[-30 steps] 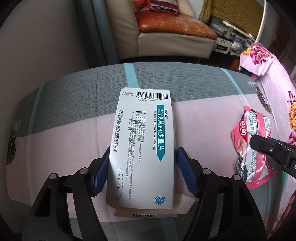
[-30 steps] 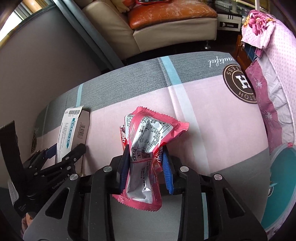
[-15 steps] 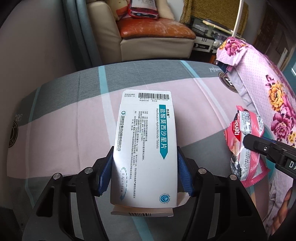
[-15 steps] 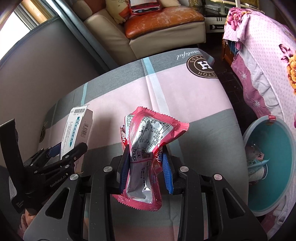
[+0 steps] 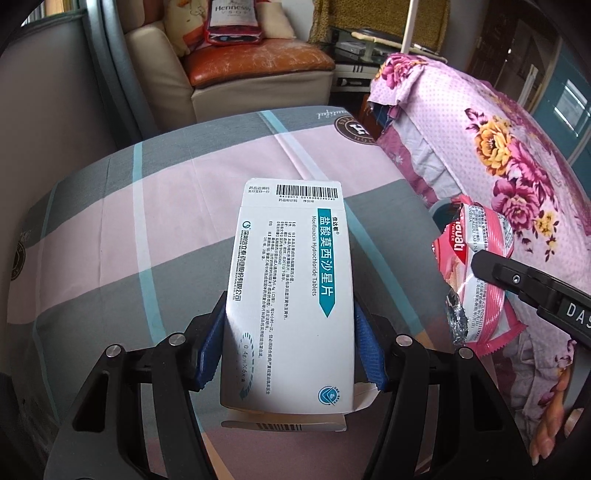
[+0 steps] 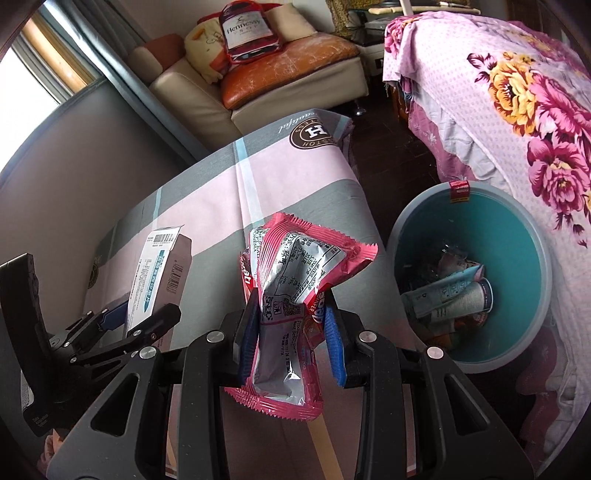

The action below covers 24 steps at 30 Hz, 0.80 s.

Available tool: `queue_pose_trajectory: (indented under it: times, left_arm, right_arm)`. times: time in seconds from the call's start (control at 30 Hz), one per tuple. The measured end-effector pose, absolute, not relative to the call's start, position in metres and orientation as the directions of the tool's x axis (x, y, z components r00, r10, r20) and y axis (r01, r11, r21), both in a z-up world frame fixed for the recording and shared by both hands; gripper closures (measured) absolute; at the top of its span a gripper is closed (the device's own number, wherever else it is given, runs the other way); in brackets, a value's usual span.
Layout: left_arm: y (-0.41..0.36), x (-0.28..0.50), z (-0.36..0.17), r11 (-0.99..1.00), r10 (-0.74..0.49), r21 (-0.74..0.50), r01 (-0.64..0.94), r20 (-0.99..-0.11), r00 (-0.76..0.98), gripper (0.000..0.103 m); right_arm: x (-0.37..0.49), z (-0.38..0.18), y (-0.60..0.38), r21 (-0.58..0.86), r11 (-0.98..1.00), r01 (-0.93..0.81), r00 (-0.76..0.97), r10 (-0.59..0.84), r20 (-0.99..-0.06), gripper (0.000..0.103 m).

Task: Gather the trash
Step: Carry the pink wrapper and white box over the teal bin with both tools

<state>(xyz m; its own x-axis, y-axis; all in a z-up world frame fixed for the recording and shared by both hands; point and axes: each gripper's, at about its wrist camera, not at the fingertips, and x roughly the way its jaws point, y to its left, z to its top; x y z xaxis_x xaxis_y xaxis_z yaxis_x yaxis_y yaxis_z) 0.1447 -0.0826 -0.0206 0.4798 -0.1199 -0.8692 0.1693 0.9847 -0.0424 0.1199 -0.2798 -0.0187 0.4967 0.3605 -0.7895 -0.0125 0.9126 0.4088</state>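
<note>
Above the pink-and-grey checked bedsheet [image 5: 177, 206], both grippers tilt steeply downward, side by side. Left gripper [image 5: 290, 354]: blue pads clamped on the long sides of a white medicine box [image 5: 291, 295], held flat-face up, barcode flap at the far end. Box reads "Moxifloxacin Hydrochloride Tablets" beside a teal banner of Chinese characters. Right gripper [image 6: 291, 325]: jaws narrow, pinching a crumpled pink snack wrapper [image 6: 295, 280] at its middle; silver inside showing, "WAFER" legible from the left view. Teal bin [image 6: 517, 243] sits on the floor right of the bed, below the wrapper's right, with trash already in it. Sheet badge [image 6: 314, 133] shows a large "H". Bag [image 6: 247, 29] on the sofa reads "Hennessy".
</note>
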Motion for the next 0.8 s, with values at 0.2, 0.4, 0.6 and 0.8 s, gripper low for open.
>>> queue_pose_trajectory:
  times: [0.2, 0.4, 0.6, 0.8]
  left_arm:
    - [-0.118, 0.130, -0.014, 0.973, -0.122, -0.009, 0.230, -0.869, 0.479, 0.040]
    - [-0.153, 0.122, -0.010, 0.958, -0.117, 0.029, 0.287, -0.870, 0.479, 0.040]
    - [-0.183, 0.120, -0.006, 0.945, -0.117, 0.049, 0.324, -0.874, 0.473, 0.040]
    - [-0.213, 0.120, -0.010, 0.932, -0.128, 0.053, 0.360, -0.879, 0.460, 0.040]
  right_arm:
    - [0.099, -0.010, -0.314, 0.406, 0.914, 0.019, 0.548, 0.331, -0.769, 0.072]
    - [0.083, -0.001, -0.341, 0.398, 0.917, 0.036, 0.599, 0.299, -0.743, 0.072]
    - [0.073, 0.002, -0.369, 0.395, 0.917, 0.061, 0.643, 0.267, -0.718, 0.072]
    - [0.064, -0.001, -0.402, 0.396, 0.912, 0.109, 0.663, 0.231, -0.713, 0.072]
